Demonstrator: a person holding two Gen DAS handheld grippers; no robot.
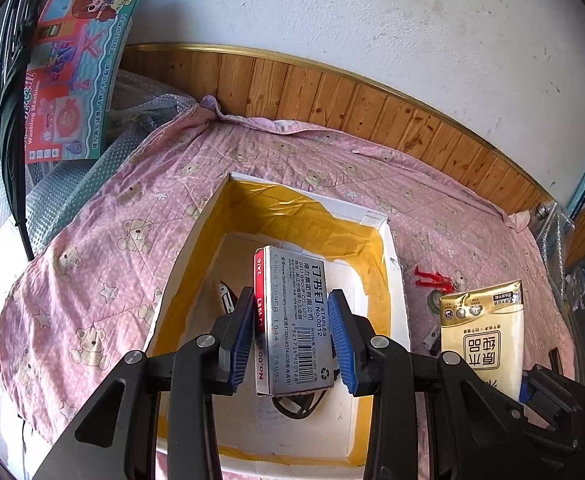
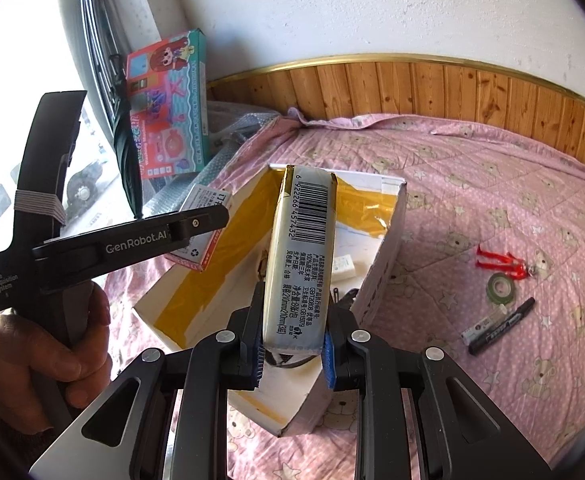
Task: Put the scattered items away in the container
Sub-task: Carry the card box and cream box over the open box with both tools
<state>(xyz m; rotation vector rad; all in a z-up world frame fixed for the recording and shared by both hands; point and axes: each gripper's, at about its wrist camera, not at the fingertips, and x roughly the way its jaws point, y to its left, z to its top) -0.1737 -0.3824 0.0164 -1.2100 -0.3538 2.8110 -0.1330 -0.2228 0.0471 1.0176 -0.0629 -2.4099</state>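
The left gripper (image 1: 294, 336) pinches a staple box (image 1: 292, 320) over the open cardboard box (image 1: 396, 280), and the right gripper (image 2: 292, 348) pinches a tissue pack (image 2: 304, 256) above it too. Beyond the fingers, a few small things already lie inside. Farther right on the pink quilt (image 2: 492, 184), a marker (image 2: 500, 322), tape roll (image 2: 501, 286) and red clip (image 2: 500, 262) are left, so the tidying looks about half done.

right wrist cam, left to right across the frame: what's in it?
Hand on the left gripper's handle → folded black umbrella → toy washing machine box → staples box → tissue pack in the right gripper → green tape roll → red clip
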